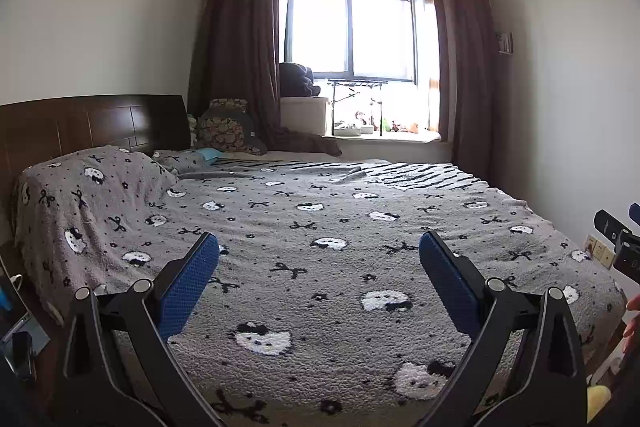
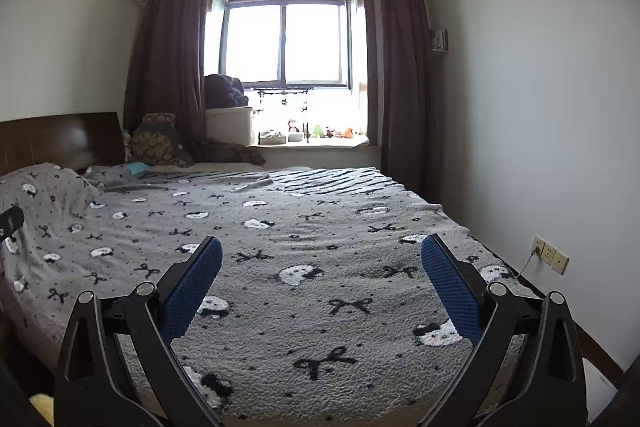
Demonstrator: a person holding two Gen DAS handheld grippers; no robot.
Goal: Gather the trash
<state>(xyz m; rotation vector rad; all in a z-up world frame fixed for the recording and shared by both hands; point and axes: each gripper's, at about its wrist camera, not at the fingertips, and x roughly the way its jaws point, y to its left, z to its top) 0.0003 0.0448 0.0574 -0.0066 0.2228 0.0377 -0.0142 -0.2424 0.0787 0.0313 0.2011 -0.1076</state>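
Over the near edge of the bed, the left tool (image 1: 319,247) hangs with its two fingers spread wide and nothing between them; each finger is a black plastic arm faced with a blue, dimpled rubber pad (image 1: 188,287). The right tool (image 2: 322,249) is built the same way and is likewise wide open and empty. Beneath both lies a fuzzy grey blanket (image 2: 320,307), nubbly like fleece, printed with white cat faces and black bows. Farther back it gives way to a flat patch of black and white stripes (image 1: 416,173). At the head, the blanket humps over a rounded pillow (image 1: 96,183) in front of a smooth dark wooden headboard (image 1: 92,125). A small pale blue scrap (image 1: 209,154), the only likely trash in view, rests near a patterned cushion (image 1: 228,131). Beyond, heavy brown curtains (image 1: 244,47) frame a bright window (image 1: 350,35) whose sill carries small toys.
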